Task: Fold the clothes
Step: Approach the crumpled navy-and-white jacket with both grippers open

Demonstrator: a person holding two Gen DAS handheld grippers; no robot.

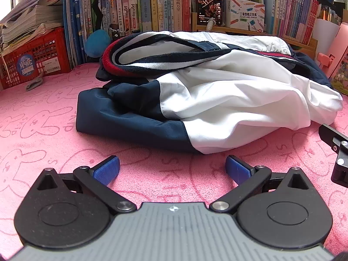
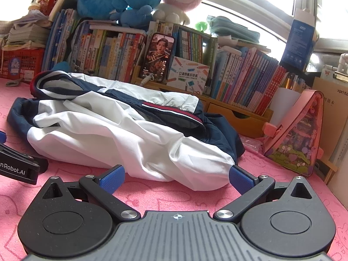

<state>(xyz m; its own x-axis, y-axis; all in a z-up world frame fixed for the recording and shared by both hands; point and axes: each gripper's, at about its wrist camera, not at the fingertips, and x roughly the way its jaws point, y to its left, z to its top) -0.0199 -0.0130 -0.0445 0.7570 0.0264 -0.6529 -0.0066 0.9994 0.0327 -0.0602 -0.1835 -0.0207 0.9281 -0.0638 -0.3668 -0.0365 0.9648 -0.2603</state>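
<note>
Left tool (image 1: 172, 169) is sitting low over the pink rabbit-print cloth (image 1: 43, 130), blue pads (image 1: 107, 169) spread wide and gripping nothing. Navy-and-white jacket (image 1: 217, 100) is lying bunched just ahead of the pads, its red, white and navy striped ribbed band (image 1: 130, 63) folded over on top. Part of the right tool (image 1: 337, 150) is showing at the right edge, beside the jacket's white part; a row of books (image 1: 152, 10) is standing behind.

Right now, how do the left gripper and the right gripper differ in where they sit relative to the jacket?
The left gripper sits back from the jacket, with bare pink mat ahead of it. The right gripper is closer, the jacket's white edge lying between its fingers. Both are open and hold nothing.
</note>
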